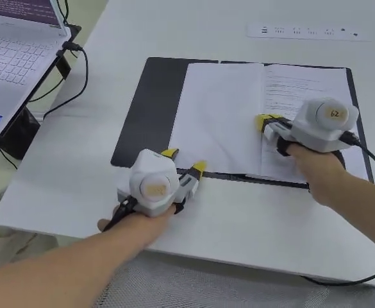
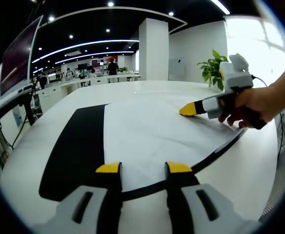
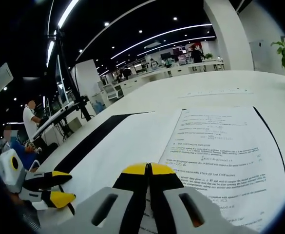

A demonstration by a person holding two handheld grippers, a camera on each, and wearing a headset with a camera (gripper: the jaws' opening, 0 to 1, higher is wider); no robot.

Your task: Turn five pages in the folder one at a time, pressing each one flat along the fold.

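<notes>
The folder (image 1: 150, 109) lies open and flat on the white desk (image 1: 251, 224), about midway between the near and far edges, with its black cover bare toward the desk's left edge. A blank page (image 1: 219, 112) covers the rest of its left half. A printed page (image 1: 306, 86) covers the half toward the right edge, and the two meet at the fold.

The right tongs (image 1: 265, 122) are clenched, the yellow tips pressed together with nothing seen between them. The tips sit at the fold, partway up the sheets, and seem to rest on the paper. In the right gripper view the closed tips (image 3: 147, 169) lie on the line where the two pages meet. The left gripper view shows them (image 2: 187, 109) low on the sheet, held in a hand.

The left tongs (image 1: 185, 160) are released, the jaws apart and gripping nothing. They sit by the desk's near edge, with the tips at the folder's near border below the blank page. Their own view (image 2: 143, 168) shows both tips just short of the black rim, and whether they touch it cannot be told.

A laptop (image 1: 14, 58) stands at the far left corner, and a power strip (image 1: 309, 31) lies along the far edge.
</notes>
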